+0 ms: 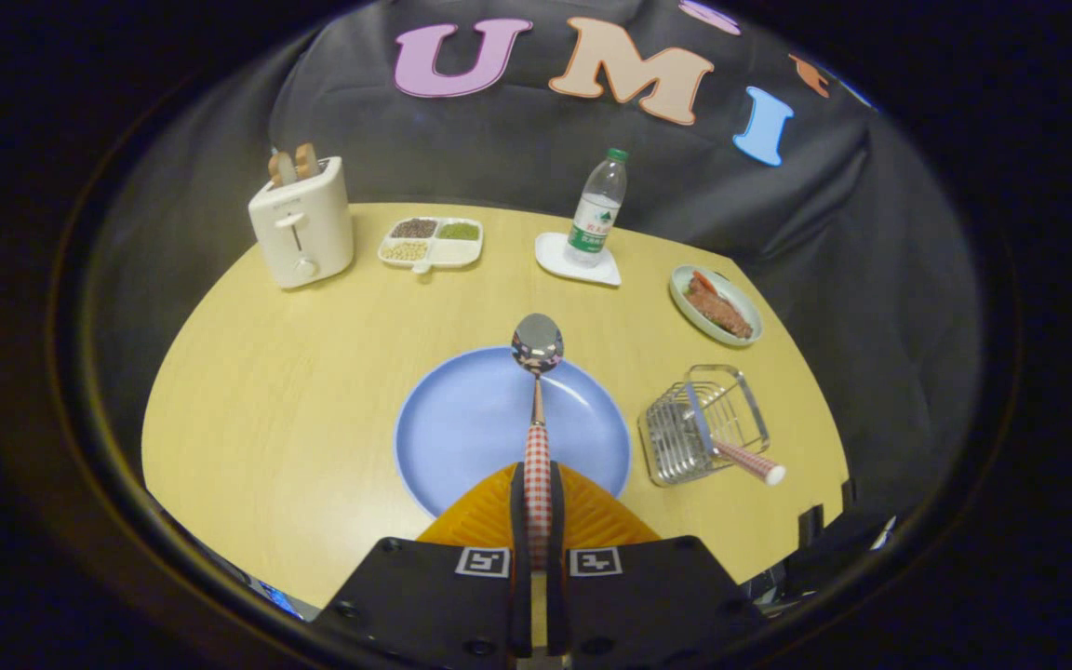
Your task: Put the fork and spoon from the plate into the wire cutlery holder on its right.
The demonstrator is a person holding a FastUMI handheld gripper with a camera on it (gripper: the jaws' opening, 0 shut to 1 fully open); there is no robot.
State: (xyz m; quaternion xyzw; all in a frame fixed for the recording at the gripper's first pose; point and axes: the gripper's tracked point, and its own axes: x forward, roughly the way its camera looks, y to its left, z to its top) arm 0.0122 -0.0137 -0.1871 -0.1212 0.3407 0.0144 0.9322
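Observation:
My gripper is shut on the red-checked handle of a spoon. The spoon points straight ahead, its shiny bowl raised over the far rim of the blue plate. The plate lies on the wooden table just ahead of my fingers, with nothing else on it. To the plate's right stands the wire cutlery holder. A fork with the same checked handle rests in it, its handle sticking out toward the near right.
Along the table's far side stand a white toaster with bread, a divided snack tray, a water bottle on a white coaster and a small dish of meat. The table edge curves close on the near side.

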